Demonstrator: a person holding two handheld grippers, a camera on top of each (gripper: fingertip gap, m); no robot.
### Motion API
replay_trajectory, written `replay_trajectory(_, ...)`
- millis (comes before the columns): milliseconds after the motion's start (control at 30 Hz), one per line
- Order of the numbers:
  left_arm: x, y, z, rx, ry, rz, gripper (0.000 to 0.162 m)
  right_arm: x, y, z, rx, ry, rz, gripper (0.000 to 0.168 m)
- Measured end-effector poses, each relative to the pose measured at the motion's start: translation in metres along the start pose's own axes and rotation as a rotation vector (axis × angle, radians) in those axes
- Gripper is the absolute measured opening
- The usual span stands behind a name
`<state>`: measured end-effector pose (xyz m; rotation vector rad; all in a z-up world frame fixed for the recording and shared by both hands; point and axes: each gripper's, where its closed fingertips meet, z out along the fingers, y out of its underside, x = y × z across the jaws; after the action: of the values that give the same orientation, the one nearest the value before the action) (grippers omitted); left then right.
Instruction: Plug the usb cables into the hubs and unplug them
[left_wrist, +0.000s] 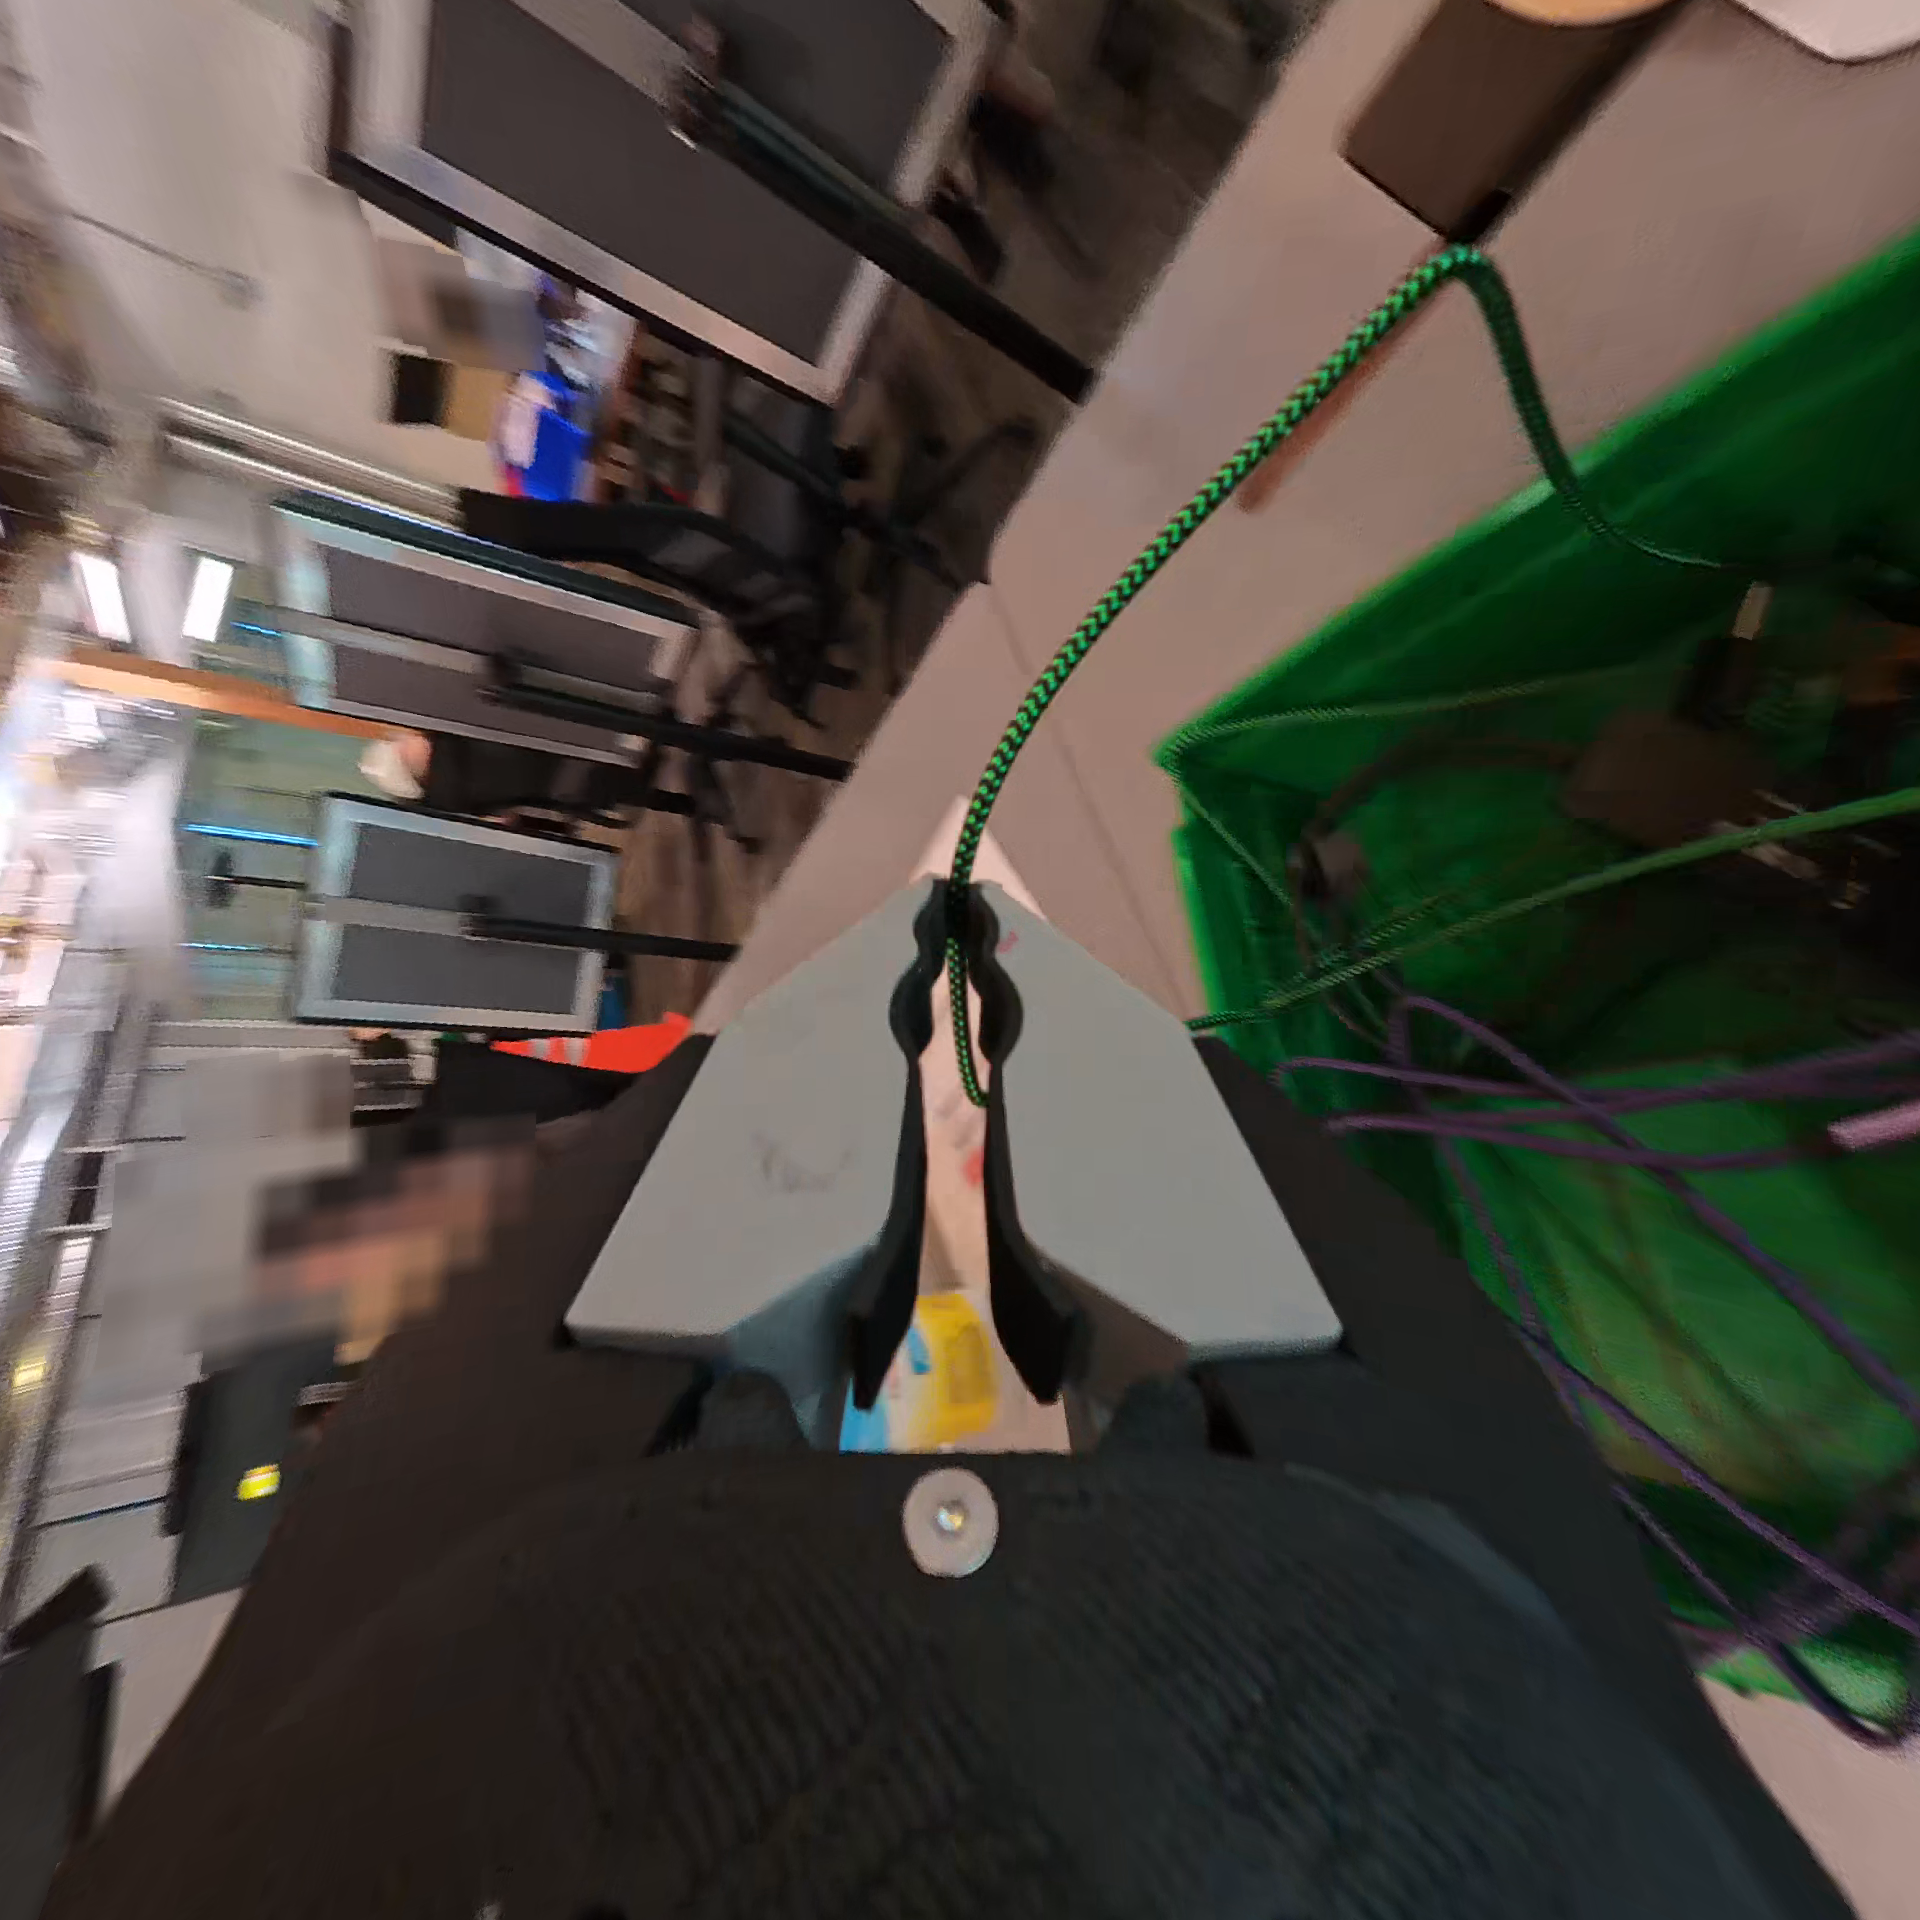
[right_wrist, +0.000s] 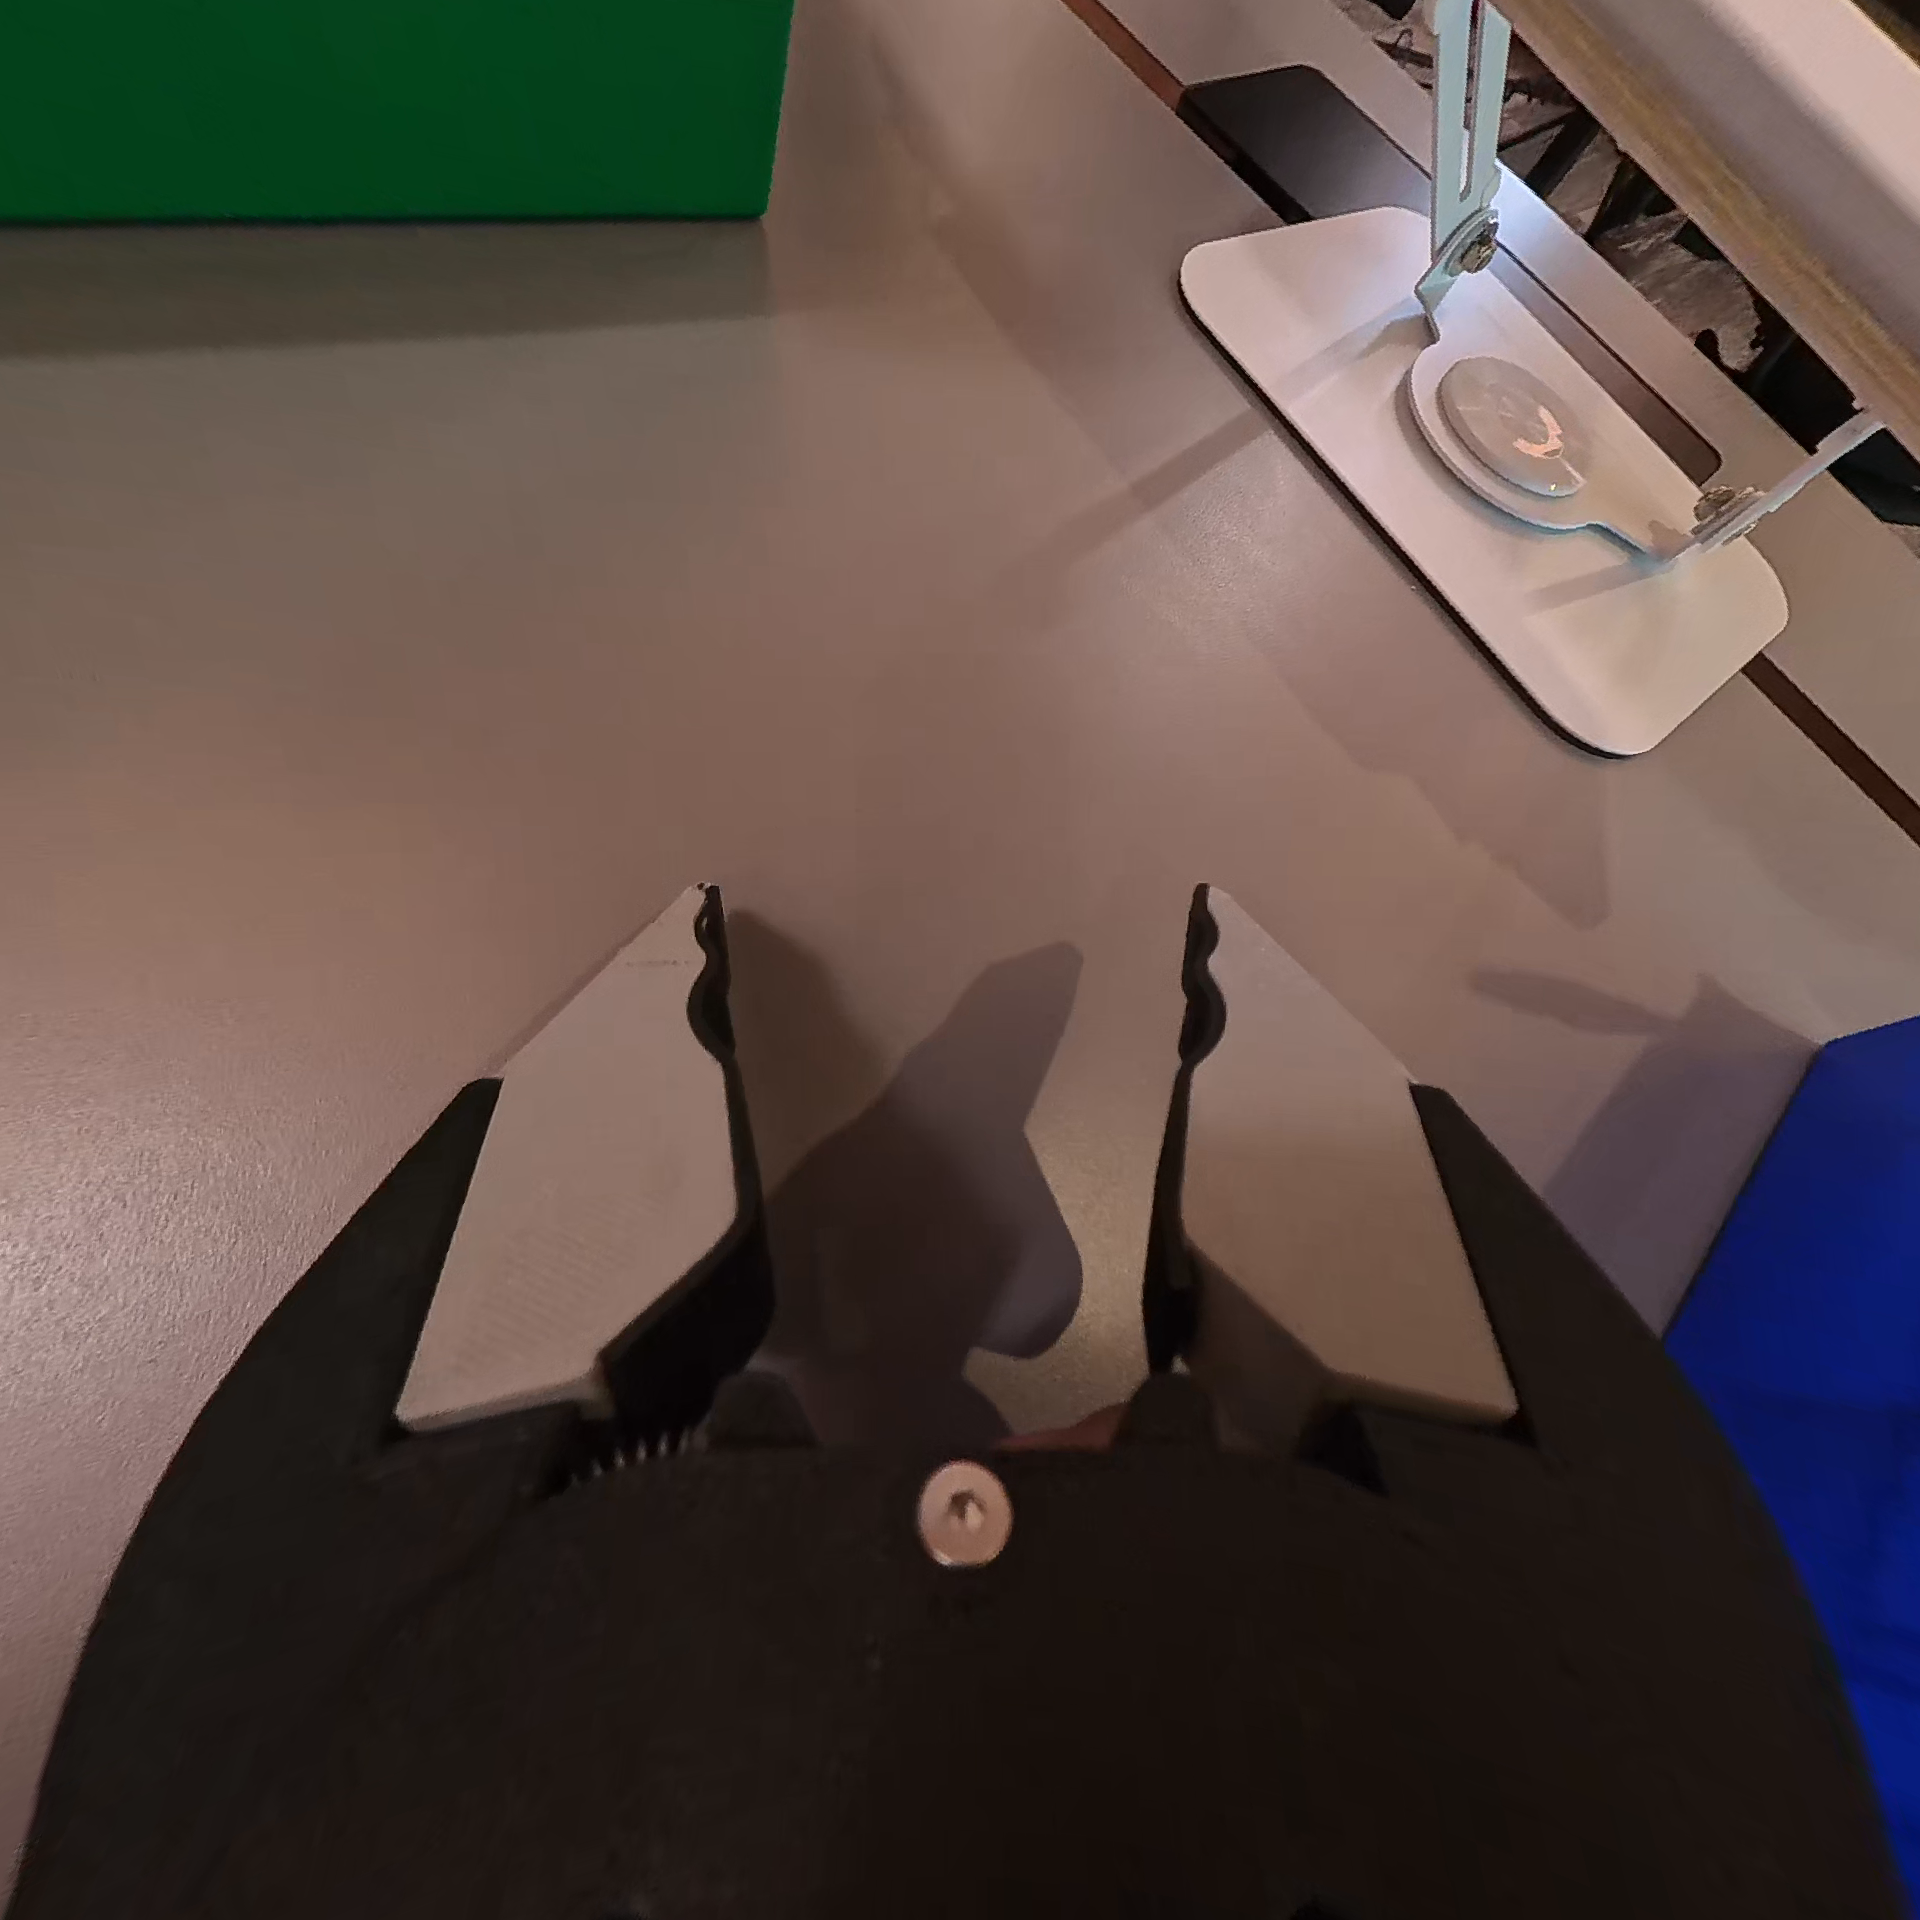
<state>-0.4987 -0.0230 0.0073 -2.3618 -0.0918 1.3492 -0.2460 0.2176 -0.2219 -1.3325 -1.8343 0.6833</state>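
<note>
My left gripper (left_wrist: 961, 914) is shut on a green-and-black braided usb cable (left_wrist: 1174, 540). The cable rises from the fingertips, loops up and drops into a green fabric bin (left_wrist: 1662, 1299) at the right. Inside the bin lie more green cables and several purple cables (left_wrist: 1558, 1122); dark shapes in there are too blurred to name. The left wrist view is tilted and motion-blurred. My right gripper (right_wrist: 956, 904) is open and empty, hovering over the bare grey table (right_wrist: 623, 623). No hub shows clearly in either view.
A white stand base (right_wrist: 1486, 478) with a thin metal arm sits at the table's far right. The green bin's side (right_wrist: 384, 104) is at the far left of the right wrist view. A blue object (right_wrist: 1829, 1299) lies close at the right. Desks and monitors (left_wrist: 644, 177) fill the background. Some 40 centimetres of space lies between my two pairs of fingers.
</note>
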Motion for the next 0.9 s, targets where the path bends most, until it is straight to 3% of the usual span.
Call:
replay_trajectory(67, -0.017, -0.010, -0.013, 0.027, -0.068, -0.001, 0.000, 0.000, 0.000, 0.000, 0.002, 0.001, 0.004, 0.086)
replay_trajectory(233, -0.010, -0.016, -0.026, 0.039, -0.024, -0.036, 0.000, 0.000, 0.001, -0.001, -0.004, 0.009, -0.008, 0.086)
replay_trajectory(633, 0.084, 0.030, 0.012, -0.104, 0.191, 0.032, 0.002, -0.003, 0.003, -0.001, -0.011, 0.016, -0.042, 0.086)
replay_trajectory(900, 0.086, 0.033, 0.021, -0.104, 0.176, 0.006, 0.004, -0.004, 0.003, -0.001, -0.016, 0.011, -0.041, 0.086)
